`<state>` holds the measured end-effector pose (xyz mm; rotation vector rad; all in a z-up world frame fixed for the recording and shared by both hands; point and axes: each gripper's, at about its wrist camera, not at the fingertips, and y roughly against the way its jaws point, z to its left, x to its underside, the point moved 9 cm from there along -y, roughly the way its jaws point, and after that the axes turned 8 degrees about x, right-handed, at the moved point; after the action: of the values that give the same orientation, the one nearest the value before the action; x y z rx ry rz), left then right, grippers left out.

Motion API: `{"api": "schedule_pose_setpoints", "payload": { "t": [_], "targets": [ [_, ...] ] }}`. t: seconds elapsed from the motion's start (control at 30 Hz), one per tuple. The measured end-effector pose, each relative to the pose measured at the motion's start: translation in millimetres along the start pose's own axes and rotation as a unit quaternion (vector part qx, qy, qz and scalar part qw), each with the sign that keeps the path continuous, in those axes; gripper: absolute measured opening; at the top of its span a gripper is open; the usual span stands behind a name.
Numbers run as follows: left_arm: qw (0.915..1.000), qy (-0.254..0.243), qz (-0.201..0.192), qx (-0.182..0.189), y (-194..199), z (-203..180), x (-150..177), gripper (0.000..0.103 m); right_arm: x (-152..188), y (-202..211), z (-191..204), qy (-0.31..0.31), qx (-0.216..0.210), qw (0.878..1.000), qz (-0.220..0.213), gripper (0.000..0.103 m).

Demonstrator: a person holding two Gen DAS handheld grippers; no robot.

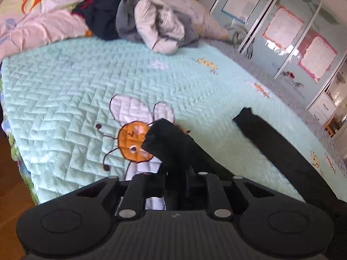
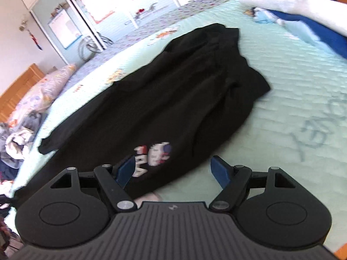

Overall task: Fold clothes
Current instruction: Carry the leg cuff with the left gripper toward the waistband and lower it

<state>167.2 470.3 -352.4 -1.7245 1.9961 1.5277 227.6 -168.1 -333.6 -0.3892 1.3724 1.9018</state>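
My left gripper (image 1: 175,162) was clamped on a bunched fold of the black garment (image 2: 164,99), which trailed off to its right. My right gripper (image 2: 173,171) stood wide, the garment lying spread on the quilted bedspread (image 2: 292,86) directly ahead, beneath its blue fingertips (image 2: 219,169).

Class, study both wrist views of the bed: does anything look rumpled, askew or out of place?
Yes. The black shirt lies skewed and bunched across the quilt, one edge pinched in the left gripper. An unfolded clothes heap sits by the headboard.
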Motion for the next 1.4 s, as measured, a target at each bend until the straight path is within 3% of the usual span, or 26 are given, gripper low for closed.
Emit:
{"api": "schedule_pose_setpoints", "payload": {
  "t": [0.1, 0.17, 0.2, 0.27, 0.33, 0.4, 0.53, 0.67, 0.77, 0.9, 1.03, 1.1, 1.13, 1.17, 1.23, 1.27, 1.33, 1.4],
  "targets": [
    [0.9982, 0.038, -0.045, -0.007, 22, 13, -13, 0.052, 2, -4, 14, -0.005, -0.033, 0.999, 0.004, 0.077],
    [0.9954, 0.038, -0.085, 0.019, 40, 2, -24, 0.067, 4, -7, 23, -0.002, -0.043, 0.999, 0.003, 0.077],
    [0.9947, 0.027, -0.089, 0.042, 42, -12, -29, 0.07, 4, -6, 27, -0.001, -0.048, 0.999, 0.001, 0.077],
    [0.9926, -0.006, -0.068, 0.1, 33, -50, -35, 0.083, 3, -6, 35, -0.003, -0.067, 0.998, -0.002, 0.077],
    [0.9877, -0.034, -0.027, 0.15, 10, -92, -35, 0.09, 1, -7, 42, -0.007, -0.083, 0.997, -0.002, 0.077],
    [0.9848, -0.045, 0.013, 0.167, -27, -123, -37, 0.091, 0, -7, 50, -0.007, -0.092, 0.996, -0.001, 0.077],
    [0.9908, -0.021, 0.039, 0.128, -102, -138, -49, 0.088, 1, -4, 57, 0.002, -0.089, 0.996, -0.001, 0.077],
    [0.9875, 0.066, 0.073, 0.123, -159, -127, -44, 0.087, 0, 0, 52, 0.001, -0.078, 0.997, -0.004, 0.077],
    [0.9861, 0.089, 0.077, 0.118, -184, -127, -39, 0.086, -3, -1, 48, -0.003, -0.074, 0.997, -0.006, 0.078],
    [0.9834, 0.1, 0.063, 0.138, -203, -137, -44, 0.088, -4, -5, 50, 0.001, -0.076, 0.997, -0.005, 0.078],
    [0.9796, 0.101, 0.067, 0.16, -224, -155, -48, 0.083, -3, -8, 51, 0.003, -0.079, 0.997, -0.004, 0.078],
    [0.98, 0.091, 0.077, 0.16, -235, -163, -47, 0.063, -3, -10, 51, 0.002, -0.077, 0.997, -0.003, 0.078],
    [0.9817, 0.086, 0.081, 0.149, -241, -164, -45, 0.035, -3, -11, 50, 0.002, -0.075, 0.997, -0.002, 0.078],
    [0.9833, 0.081, 0.085, 0.139, -247, -165, -43, 0.017, -3, -11, 50, 0.001, -0.072, 0.997, -0.002, 0.078],
    [0.9856, 0.072, 0.081, 0.13, -252, -166, -42, 0.014, -4, -10, 49, 0.002, -0.066, 0.998, -0.003, 0.078],
    [0.9886, 0.045, 0.078, 0.121, -251, -171, -44, 0.013, -4, -8, 49, 0.005, -0.062, 0.998, -0.006, 0.078],
    [0.9929, -0.059, 0.061, 0.083, -243, -189, -47, 0.013, -6, -5, 49, 0.015, -0.051, 0.998, -0.014, 0.078],
    [0.989, -0.131, 0.036, 0.058, -229, -204, -54, 0.013, -9, -2, 50, 0.022, -0.043, 0.999, -0.023, 0.078]
  ]
}}
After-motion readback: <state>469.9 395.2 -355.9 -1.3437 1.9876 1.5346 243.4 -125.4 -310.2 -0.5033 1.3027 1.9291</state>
